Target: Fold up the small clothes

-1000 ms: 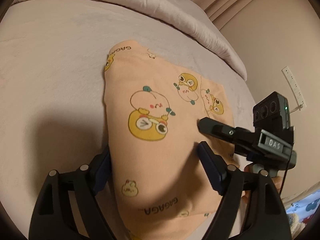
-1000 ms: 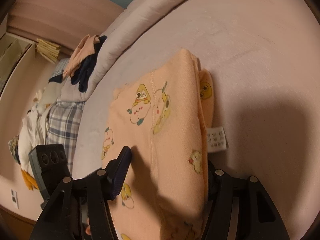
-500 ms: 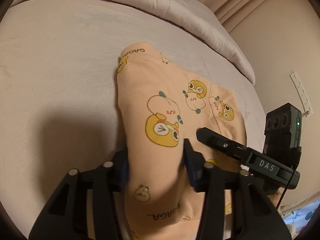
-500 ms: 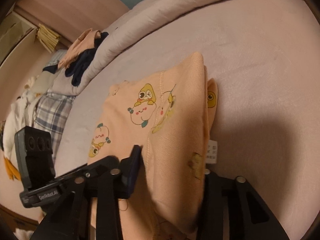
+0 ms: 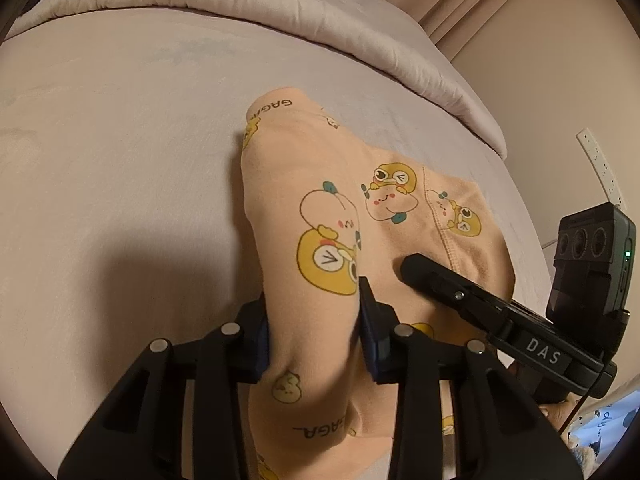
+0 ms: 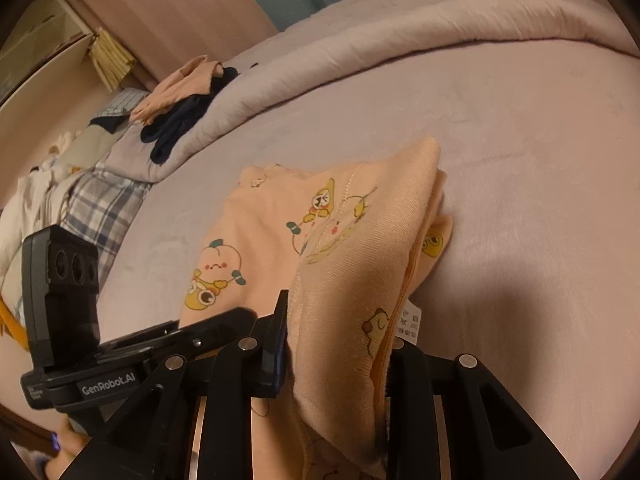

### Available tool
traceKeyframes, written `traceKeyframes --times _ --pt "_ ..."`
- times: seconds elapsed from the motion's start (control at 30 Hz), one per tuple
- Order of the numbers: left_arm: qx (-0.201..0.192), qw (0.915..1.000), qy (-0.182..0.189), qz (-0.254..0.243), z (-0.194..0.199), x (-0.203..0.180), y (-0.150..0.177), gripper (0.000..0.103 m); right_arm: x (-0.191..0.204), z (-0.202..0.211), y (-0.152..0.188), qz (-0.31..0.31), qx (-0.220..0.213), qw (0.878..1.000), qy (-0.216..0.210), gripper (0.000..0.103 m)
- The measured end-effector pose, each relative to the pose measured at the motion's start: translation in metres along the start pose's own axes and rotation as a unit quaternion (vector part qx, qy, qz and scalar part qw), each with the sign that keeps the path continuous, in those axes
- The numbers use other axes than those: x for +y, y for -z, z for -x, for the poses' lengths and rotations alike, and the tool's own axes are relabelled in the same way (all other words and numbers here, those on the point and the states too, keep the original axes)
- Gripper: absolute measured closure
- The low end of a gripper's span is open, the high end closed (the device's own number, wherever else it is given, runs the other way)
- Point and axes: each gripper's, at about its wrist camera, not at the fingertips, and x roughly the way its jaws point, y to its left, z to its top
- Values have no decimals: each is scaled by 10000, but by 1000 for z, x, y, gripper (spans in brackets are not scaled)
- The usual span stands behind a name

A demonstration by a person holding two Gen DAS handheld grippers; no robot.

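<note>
A small peach garment (image 5: 320, 184) printed with yellow cartoon figures lies folded on a pale pink bed. My left gripper (image 5: 314, 320) is shut on its near left edge, which bulges up between the fingers. My right gripper (image 6: 340, 344) is shut on the garment's (image 6: 360, 240) near right edge, lifting that thick folded edge; a white care label (image 6: 412, 322) hangs by the right finger. Each view shows the other gripper beside mine: the right gripper in the left wrist view (image 5: 404, 270), the left gripper in the right wrist view (image 6: 244, 316).
The bed sheet (image 5: 120, 140) spreads around the garment, with a rolled pink duvet (image 5: 280, 4) along the far side. A heap of clothes (image 6: 180, 96) and a plaid cloth (image 6: 100, 208) lie at the far left in the right wrist view. A wall (image 5: 540, 60) stands to the right.
Both grippers went from open around the garment's near edges to shut on them. The pinched edges have risen off the bed.
</note>
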Motion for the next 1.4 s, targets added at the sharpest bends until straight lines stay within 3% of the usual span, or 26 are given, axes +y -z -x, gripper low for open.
traceKeyframes --times 0.5,1.4 --pt "-116 9995 -235 -163 51 -9 42 67 49 27 31 491 -64 9985 -232 75" --pt "-537 9978 -286 262 127 4 88 67 106 52 62 1213 -99 9913 -504 75"
